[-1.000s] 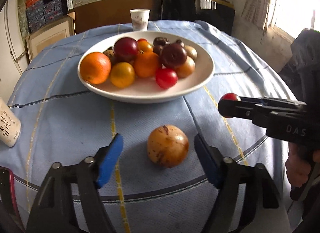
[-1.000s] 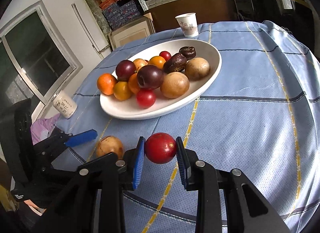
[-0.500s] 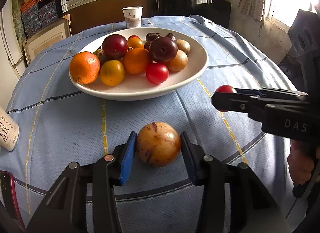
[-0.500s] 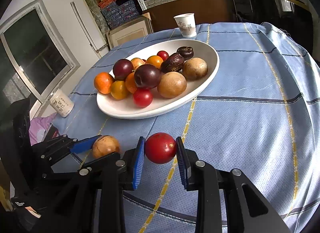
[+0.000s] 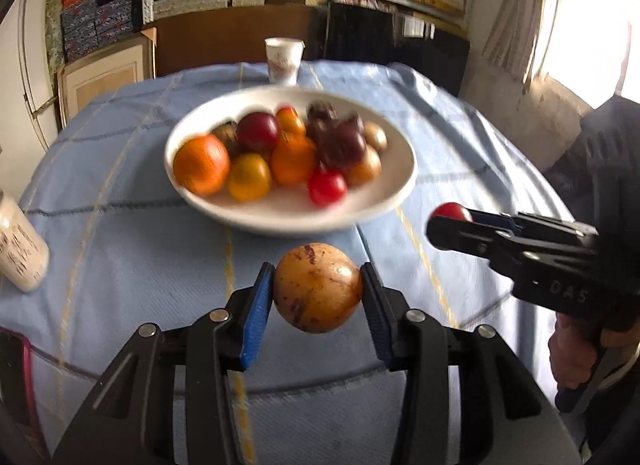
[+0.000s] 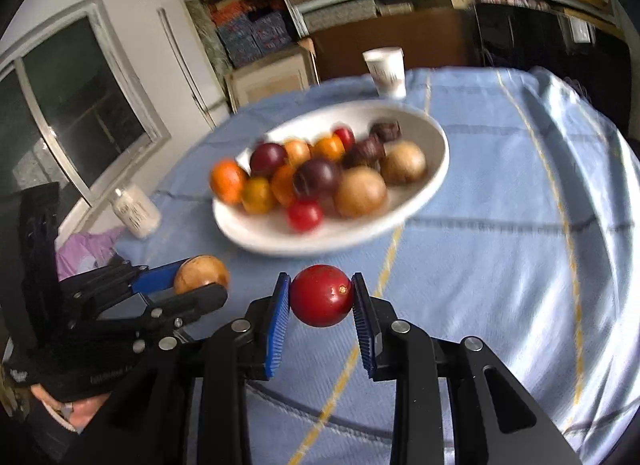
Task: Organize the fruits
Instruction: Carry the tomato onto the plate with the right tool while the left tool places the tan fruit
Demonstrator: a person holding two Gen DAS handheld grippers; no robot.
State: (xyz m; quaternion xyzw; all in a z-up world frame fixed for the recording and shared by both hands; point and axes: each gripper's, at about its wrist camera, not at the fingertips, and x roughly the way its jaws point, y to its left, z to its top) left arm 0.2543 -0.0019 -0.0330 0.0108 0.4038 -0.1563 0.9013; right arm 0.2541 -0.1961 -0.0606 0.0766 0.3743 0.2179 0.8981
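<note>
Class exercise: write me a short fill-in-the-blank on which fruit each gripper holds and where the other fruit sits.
1. The left gripper is shut on a ____ speckled fruit.
2. The right gripper is shut on a ____ round fruit.
3. The other fruit is piled in a ____ bowl.

Missing words: brown; red; white

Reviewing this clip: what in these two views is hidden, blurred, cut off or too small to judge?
- Fruits in the bowl: motion-blurred in both views; the dark ones at the back cannot be identified.
- Print on the paper cup: too small and blurred in both views.
- White bottle: cut by the left wrist view's edge; its label is unreadable.
- Underside of the brown fruit in the left gripper: faces away from the camera.
</note>
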